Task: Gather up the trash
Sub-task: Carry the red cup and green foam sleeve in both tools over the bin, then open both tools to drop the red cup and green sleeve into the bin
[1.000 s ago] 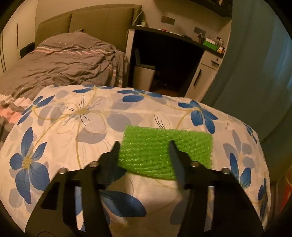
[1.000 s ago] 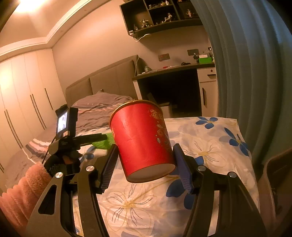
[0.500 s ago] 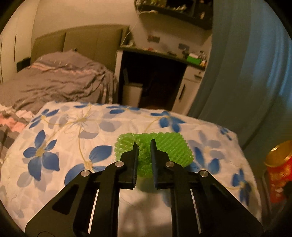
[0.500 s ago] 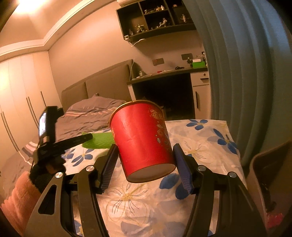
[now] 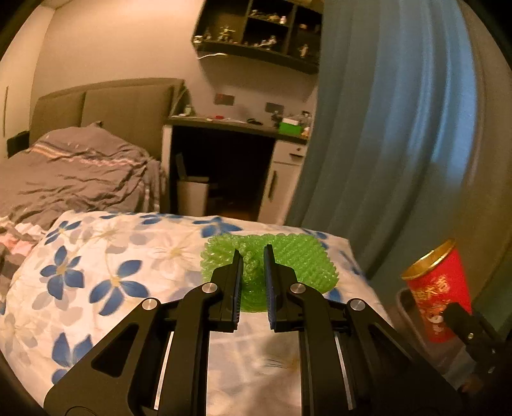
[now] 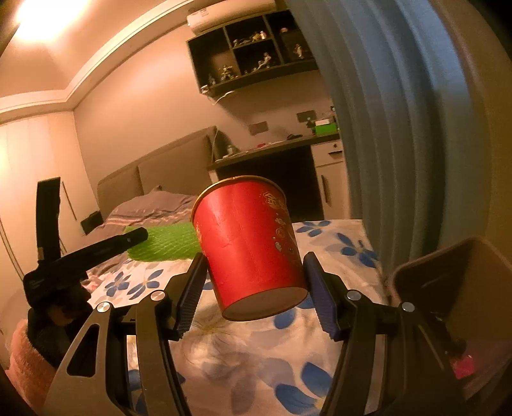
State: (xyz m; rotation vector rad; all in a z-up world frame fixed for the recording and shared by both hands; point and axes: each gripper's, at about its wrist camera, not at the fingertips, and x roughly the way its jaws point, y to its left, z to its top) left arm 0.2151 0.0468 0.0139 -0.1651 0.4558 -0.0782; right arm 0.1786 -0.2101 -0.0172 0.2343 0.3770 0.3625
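Dim warm orange-yellow cast; ceiling light (image 6: 35, 22) blown out upper left in right wrist view. Heavy fisheye bending, black vignette at corners. Curtain (image 5: 400, 134) motion-blurred.

1. We count one red paper cup (image 6: 249, 246), at 12 o'clock between the pads.
2. We count one green bubble-wrap sheet (image 5: 294, 259).
3. We count two grippers (image 5: 252, 256) (image 6: 252, 265).
4. We count one bin (image 6: 448, 288), at 3 o'clock.
5. We count one flowered cover (image 5: 112, 272).
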